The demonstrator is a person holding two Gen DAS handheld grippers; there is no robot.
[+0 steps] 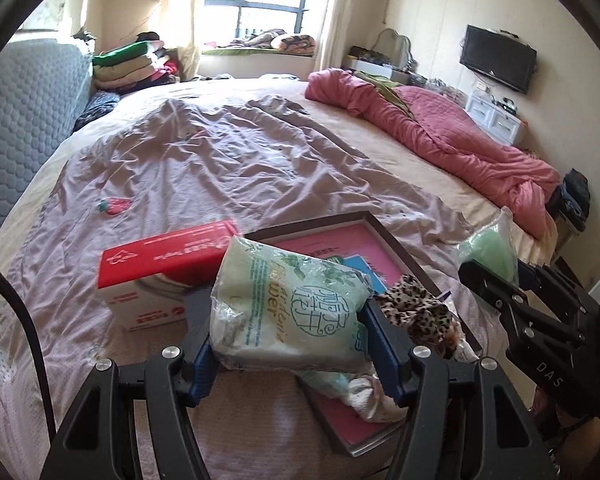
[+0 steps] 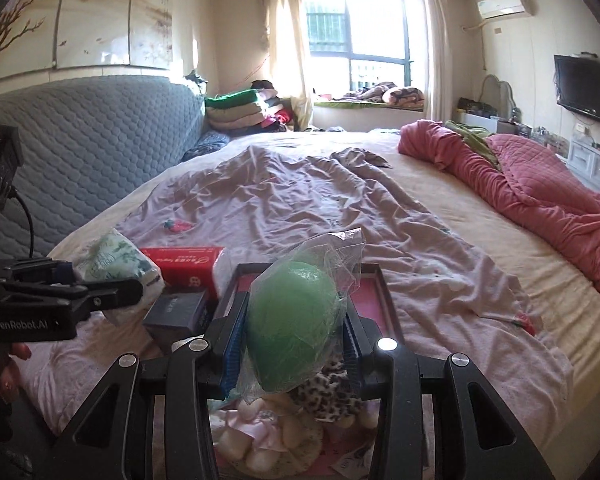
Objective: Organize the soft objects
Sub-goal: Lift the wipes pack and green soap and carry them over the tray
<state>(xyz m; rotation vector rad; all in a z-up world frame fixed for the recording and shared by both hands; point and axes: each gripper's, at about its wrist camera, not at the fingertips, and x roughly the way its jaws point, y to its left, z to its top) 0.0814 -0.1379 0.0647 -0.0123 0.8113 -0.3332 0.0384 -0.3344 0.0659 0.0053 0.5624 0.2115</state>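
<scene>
- Both hands are up off the bed here, each with a catch. The left tongs (image 1: pixel 296 340) are clenched on a soft white plastic pack with green print and a round green emblem (image 1: pixel 284 304), blue pads pressed into both its sides.
- The right tongs (image 2: pixel 292 332) grasp a round green sponge-like ball wrapped in clear crinkly film (image 2: pixel 290 320), the film flaring out at 12 o'clock above the pads.
- By my read, the step in hand is the carry: two soft items lifted clear, not yet set down.
- In the left view, the dark-framed tray with a pink floor (image 1: pixel 432 276) lies at 3 o'clock of the pack, a leopard-print fabric scrunchie (image 1: pixel 416 308) on its near rim.
- A red and white cardboard box (image 1: pixel 160 276) sits at 9 o'clock of the pack, on the wrinkled mauve sheet (image 1: pixel 220 168).
- In the right view, pale pink and cream soft pieces (image 2: pixel 256 428) pile at 6 o'clock, directly under the ball.
- The next move likely calls for picking one spot for each item and lowering gently before letting go.
- The pack looks limp and part-empty, sagging between the pads; it may slump when released.
- The ball looks springy, and its slick film could slide.
</scene>
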